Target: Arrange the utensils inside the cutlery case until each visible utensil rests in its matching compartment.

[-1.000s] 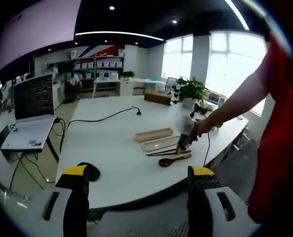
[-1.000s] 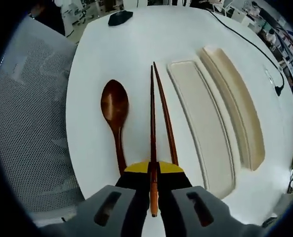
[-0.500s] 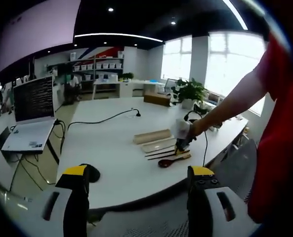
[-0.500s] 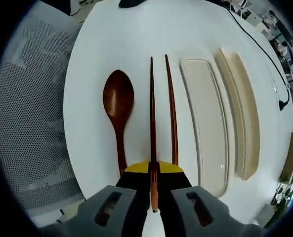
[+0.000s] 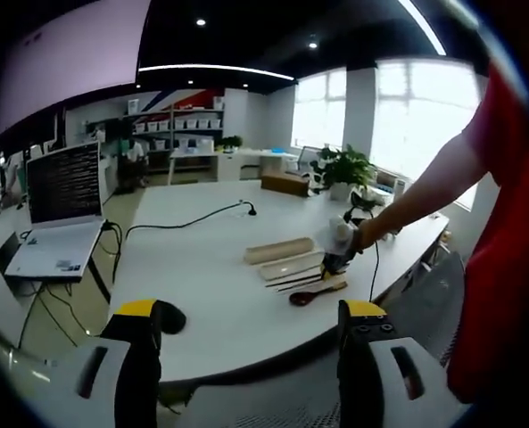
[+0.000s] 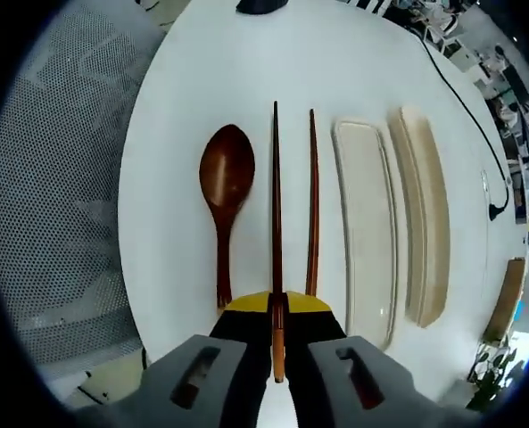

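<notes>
Chopstick [image 6: 276, 205], dark brown, clenched between the jaws of the right gripper [image 6: 277, 308], its length running straight ahead over the white table [image 6: 193, 80] in the right gripper view. A second chopstick [image 6: 312, 205] lies on the table just to its right, nearly parallel. To the left lies a dark wooden spoon [image 6: 225, 192], bowl pointing away from the gripper, handle end near the yellow jaw tips. Right of the loose chopstick sits the cream tray of the cutlery case [image 6: 364, 223], open and long, with the tan lid [image 6: 425, 214] lying alongside it on the far side. Whether the held chopstick touches the table cannot be told. A grey mesh chair [image 6: 50, 178] shows beyond the table's edge, and a black cable [image 6: 451, 89] trails across the far tabletop.

In the left gripper view, the left gripper [image 5: 251, 312] hangs short of the table's near edge, its yellow-tipped jaws spread wide and holding nothing. Across the table the case tray [image 5: 291, 266], lid [image 5: 279, 251] and spoon [image 5: 310, 295] lie together, with the right gripper [image 5: 338, 259] at them in a person's hand [image 5: 364, 234]. A laptop [image 5: 59, 214] stands open on a desk at left; a potted plant [image 5: 343, 168] sits by the windows.
</notes>
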